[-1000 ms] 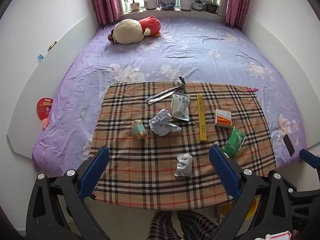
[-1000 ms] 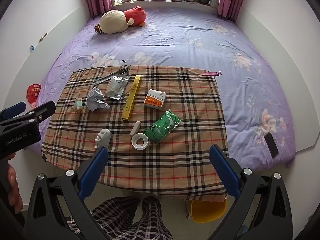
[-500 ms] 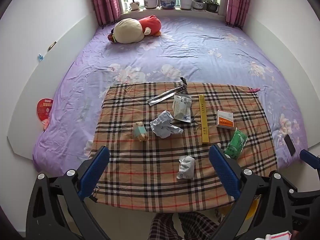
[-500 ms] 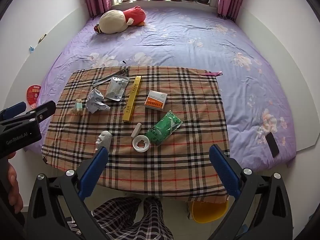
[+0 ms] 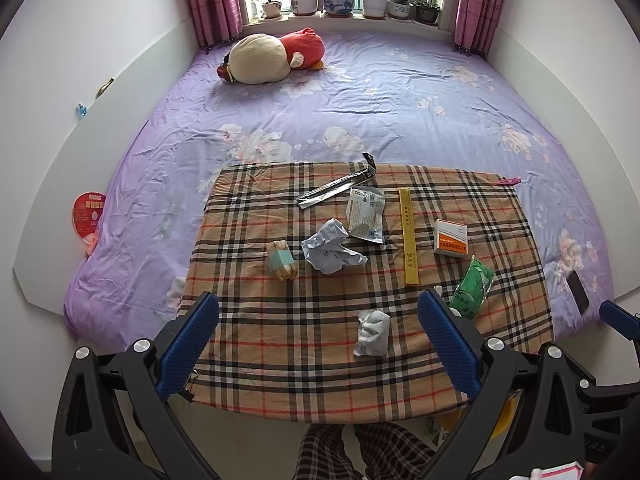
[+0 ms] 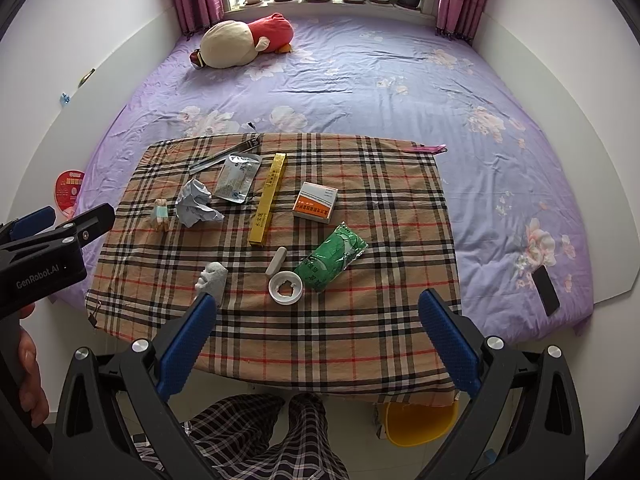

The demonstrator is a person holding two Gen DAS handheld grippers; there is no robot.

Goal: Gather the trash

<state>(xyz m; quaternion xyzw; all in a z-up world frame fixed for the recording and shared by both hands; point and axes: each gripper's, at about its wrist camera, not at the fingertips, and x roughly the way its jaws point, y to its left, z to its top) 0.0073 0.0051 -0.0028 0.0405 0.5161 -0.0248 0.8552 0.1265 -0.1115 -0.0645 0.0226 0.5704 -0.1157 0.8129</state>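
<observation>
Both hand-held grippers are easing slightly nearer the table than a second ago. Trash is lying scattered on its plaid cloth: crumpled paper, tissue wad, green wrapper, white lid. Left hand-held gripper and right hand-held gripper are hanging wide, empty.

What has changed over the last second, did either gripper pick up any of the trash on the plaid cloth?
Nothing was picked up or let go. The left gripper and right gripper are both open and empty, as before. Both views have crept slightly forward, so the items sit a little lower in frame. The crumpled paper, yellow box, green packet and white cap lie where they did on the plaid cloth.
</observation>
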